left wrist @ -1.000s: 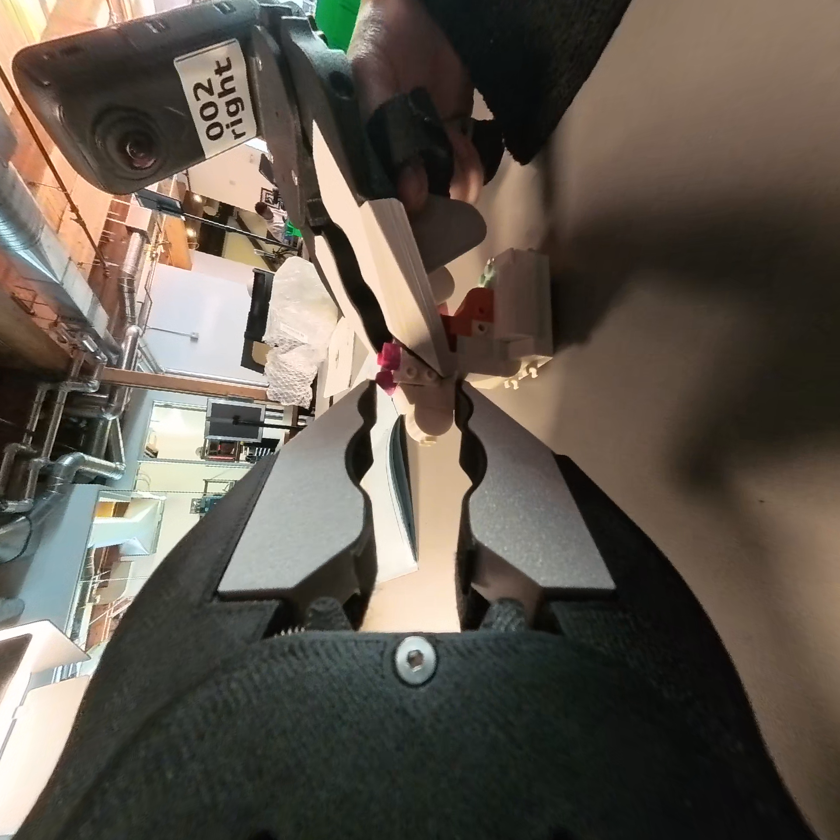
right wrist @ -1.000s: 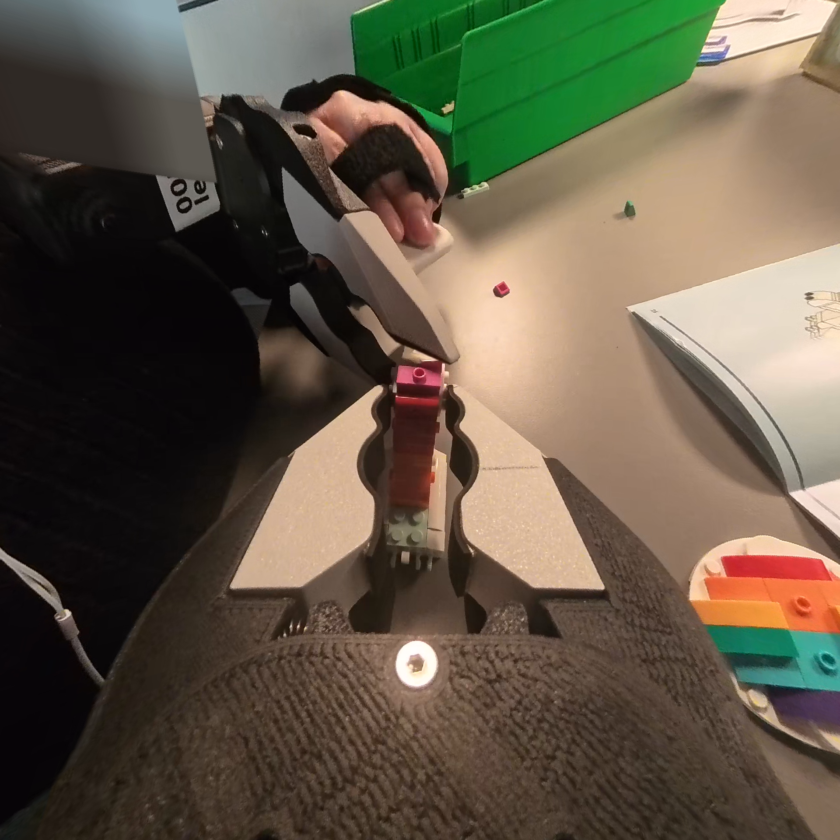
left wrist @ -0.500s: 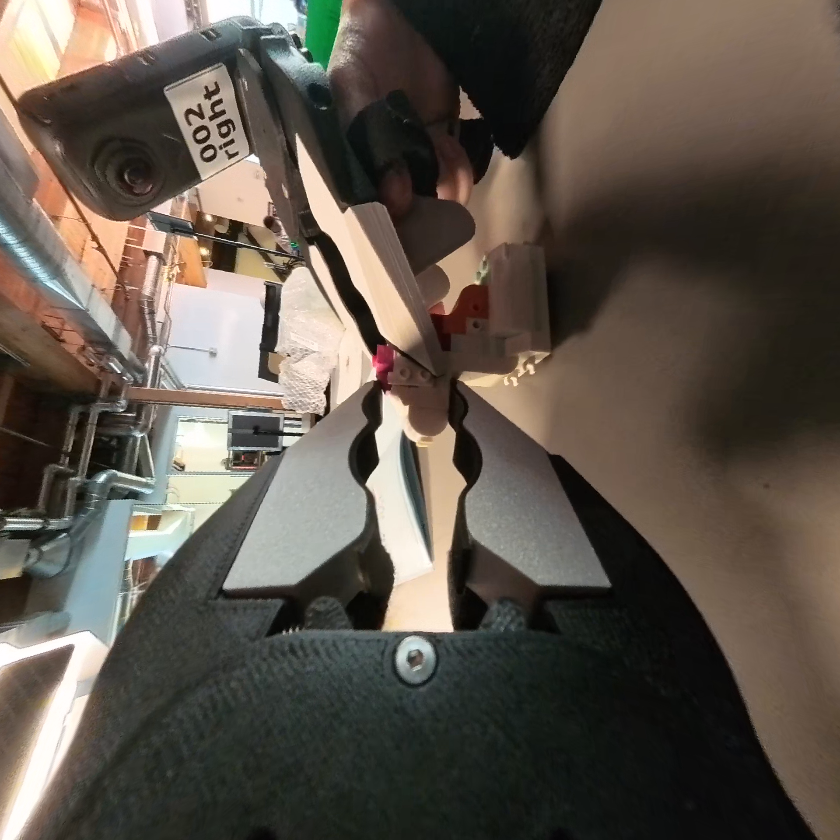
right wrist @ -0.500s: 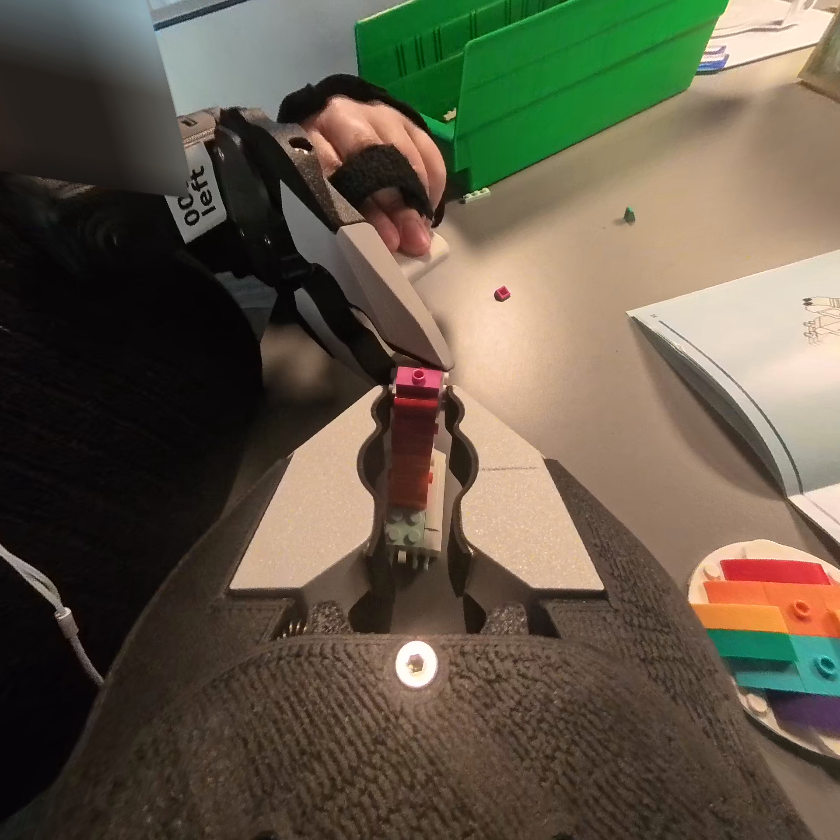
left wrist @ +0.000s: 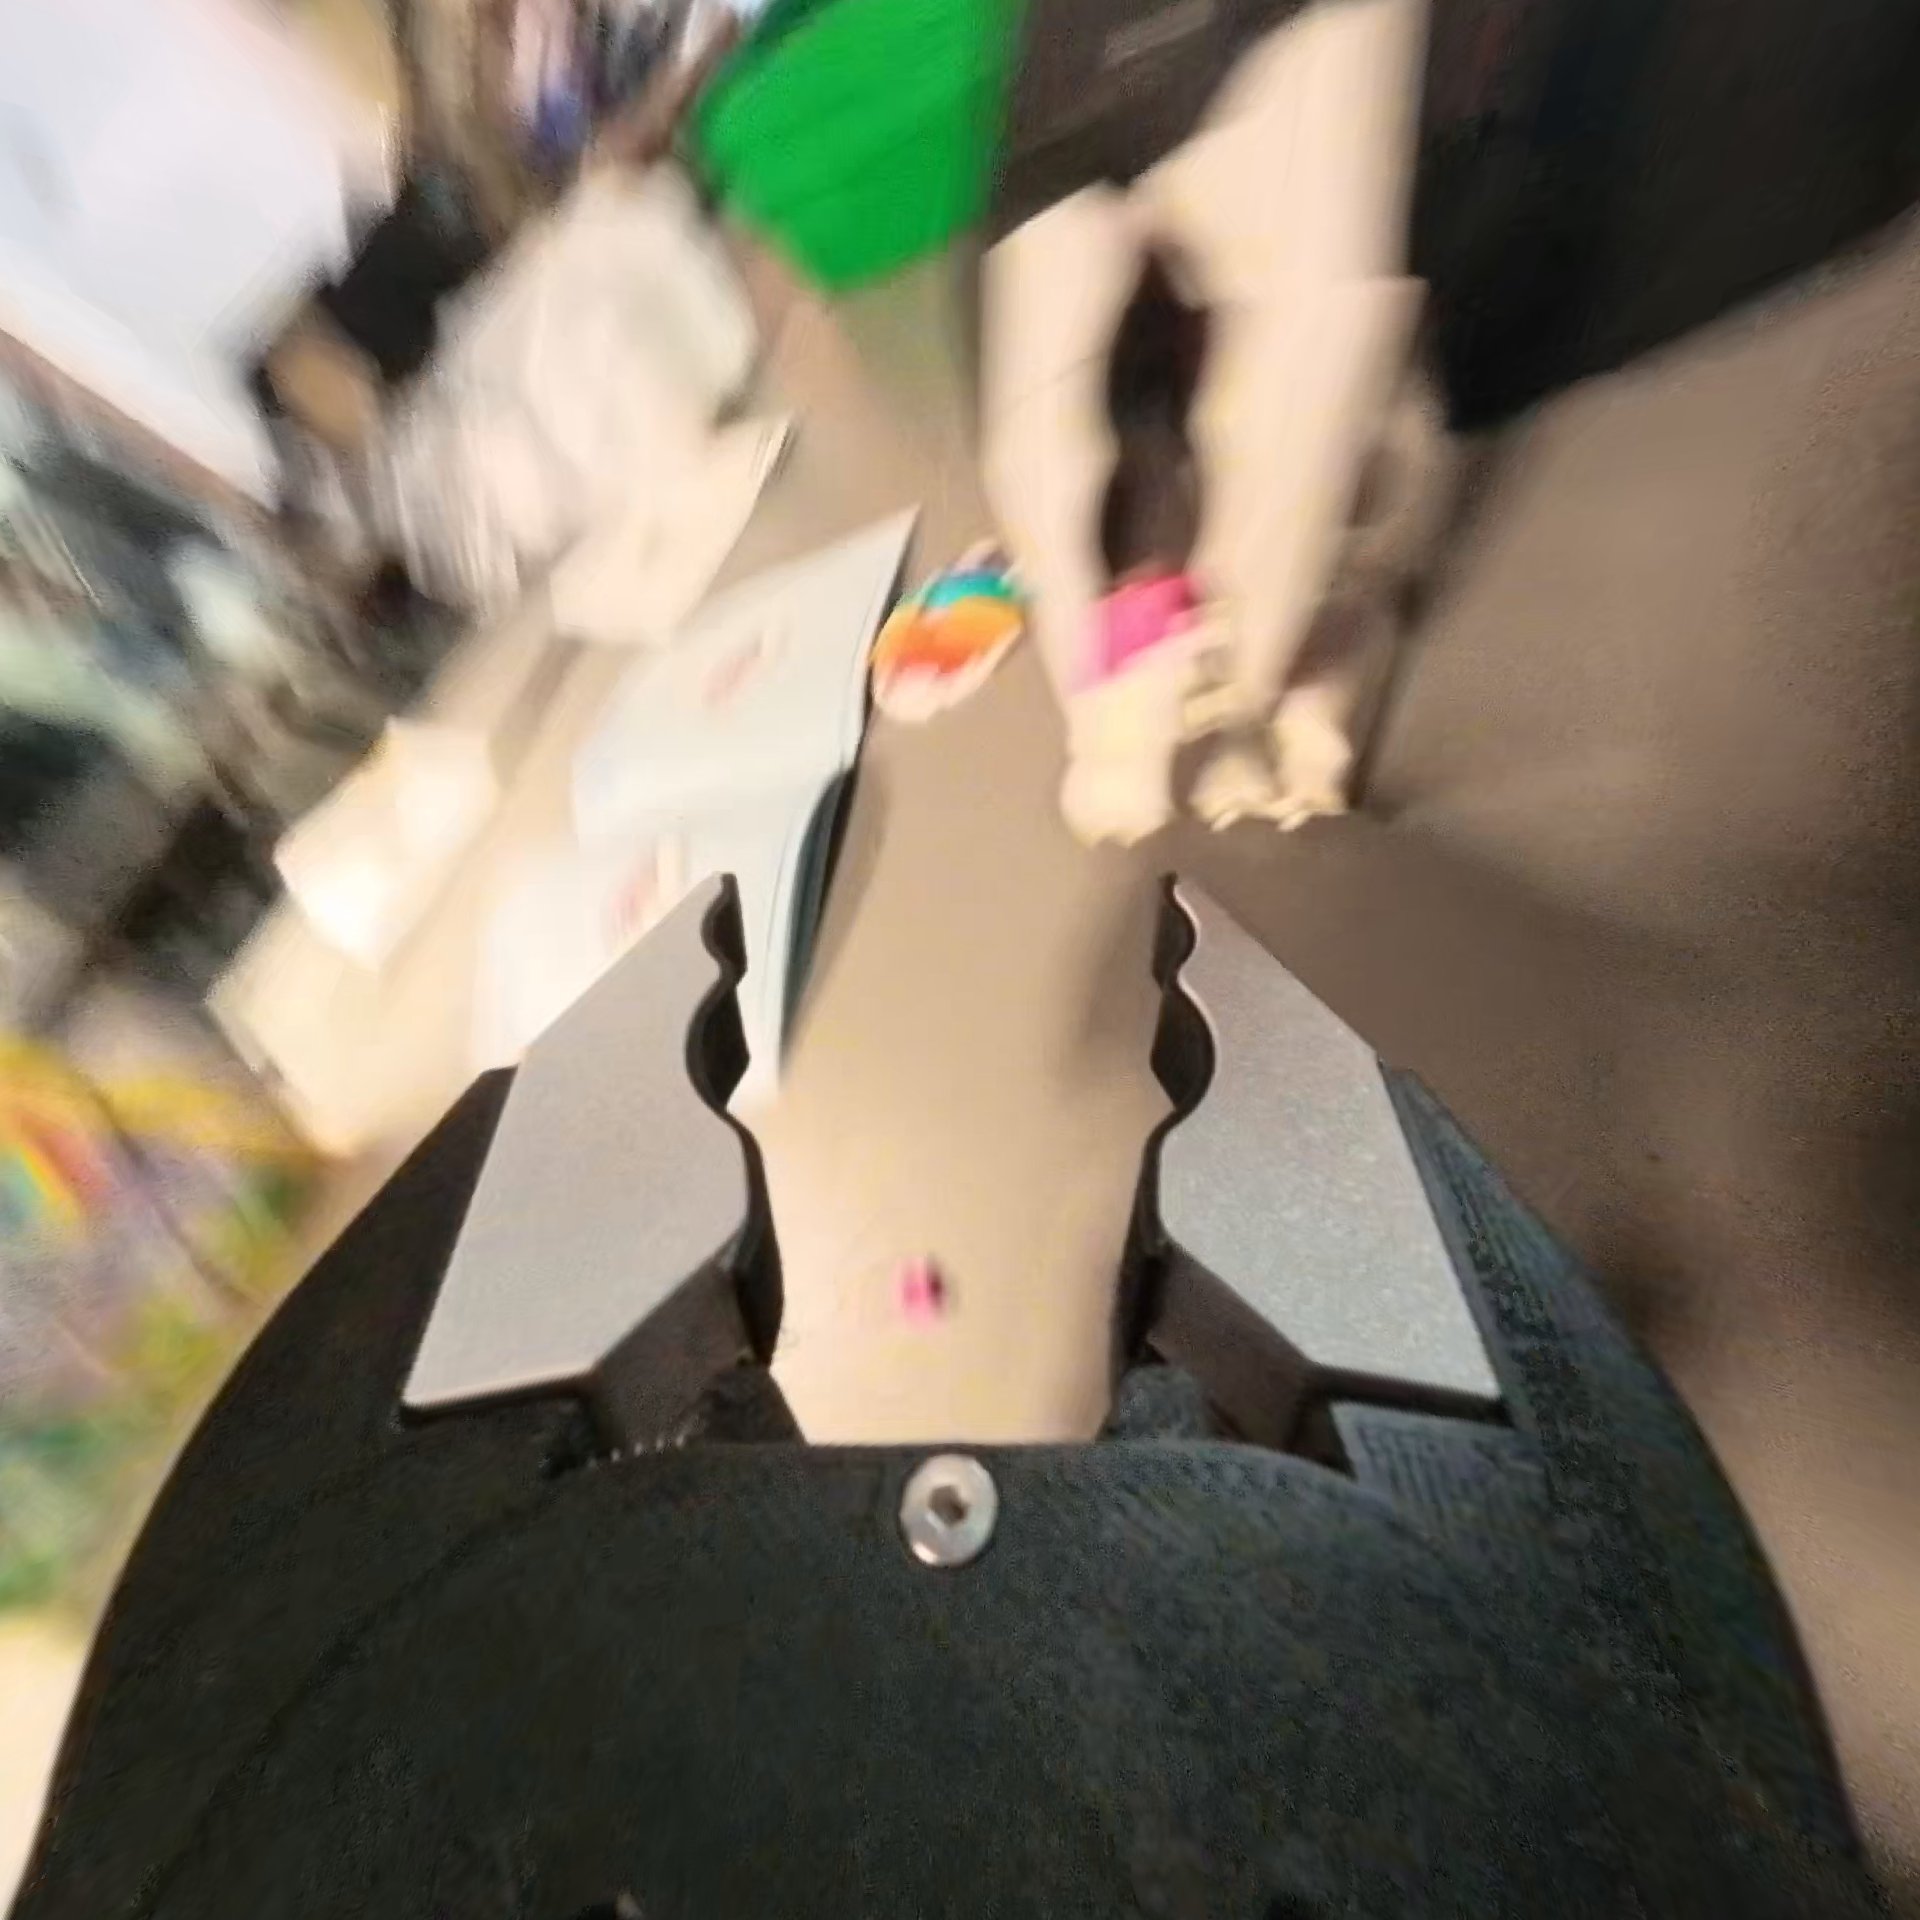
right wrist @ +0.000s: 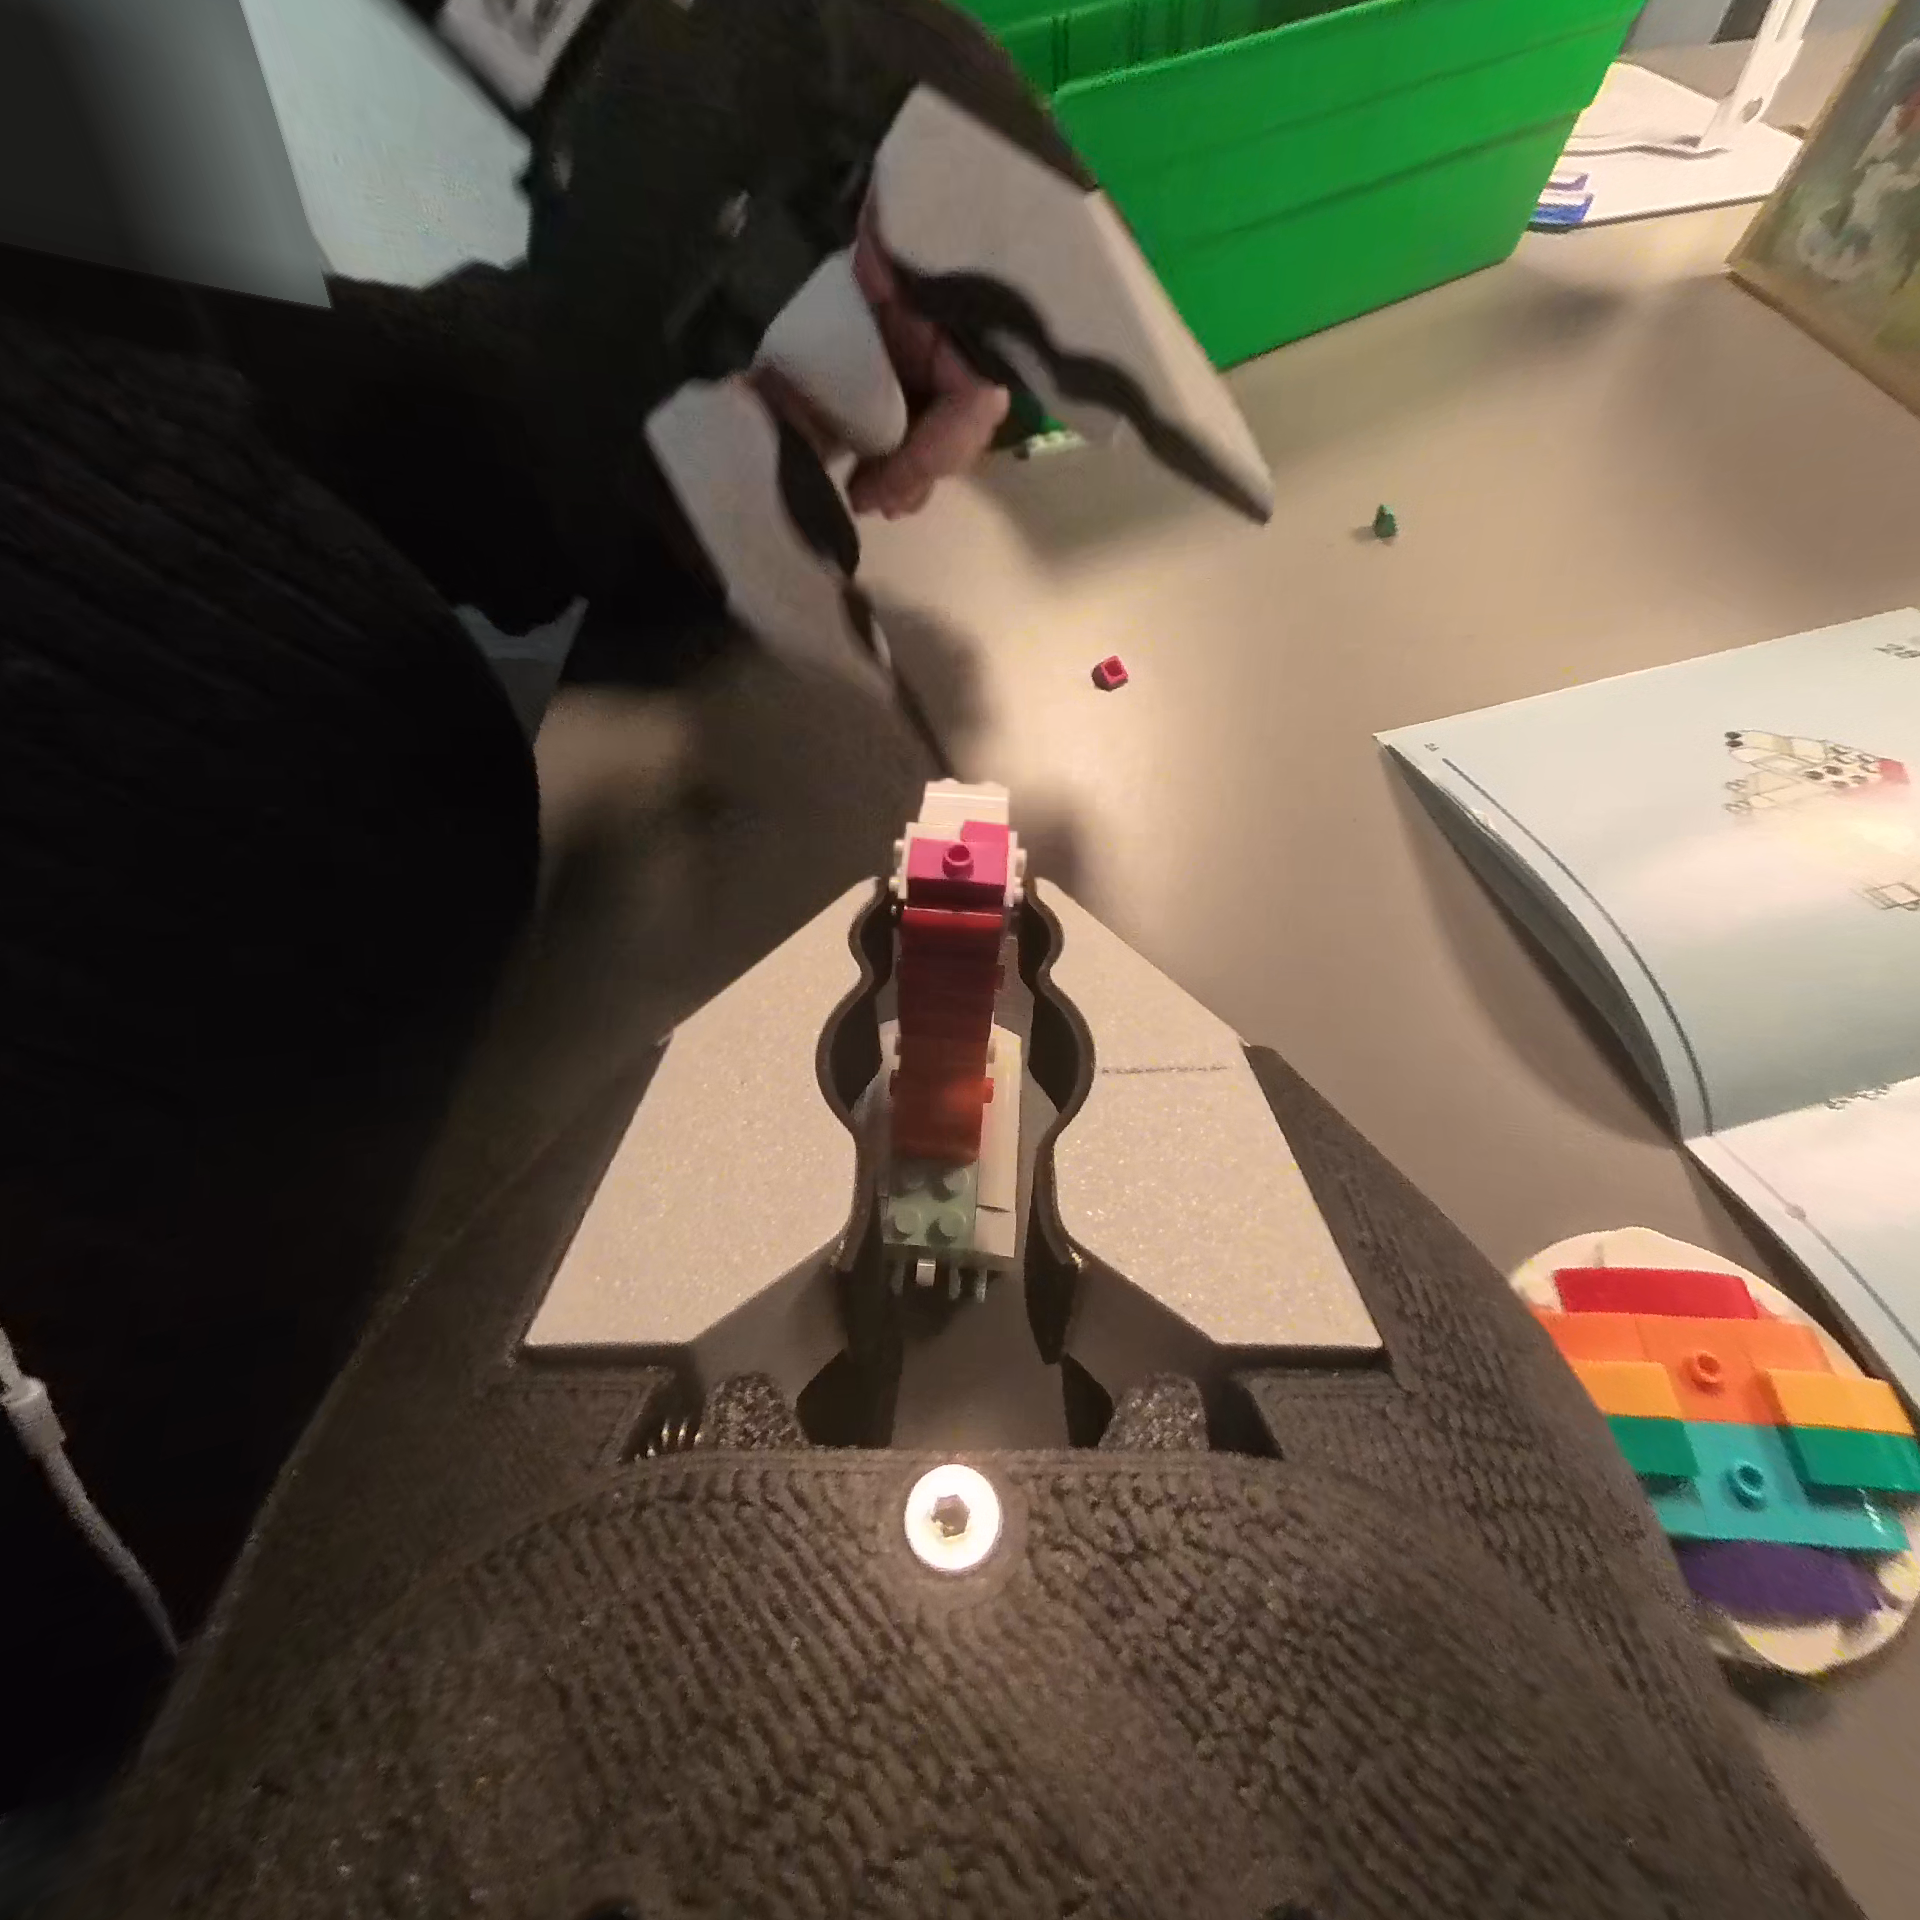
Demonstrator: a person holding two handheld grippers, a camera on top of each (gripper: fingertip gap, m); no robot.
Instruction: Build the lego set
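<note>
green bin (right wrist: 1299, 187) sitting at the far edge of the grey surface (right wrist: 1299, 665) | papers (right wrist: 1662, 156) lying right of it | white cable (right wrist: 62, 1475) hanging at left

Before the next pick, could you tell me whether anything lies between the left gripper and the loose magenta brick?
Nothing visible does: only bare table shows between the open left gripper and the magenta brick.

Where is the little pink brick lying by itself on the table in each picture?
Left wrist view: the little pink brick lies low in the middle, on the table between the open left gripper's fingers, blurred.
Right wrist view: it lies right of centre, above the middle, beyond the right gripper that holds the lego build.
Shared landmark: the round rainbow plate.
</note>
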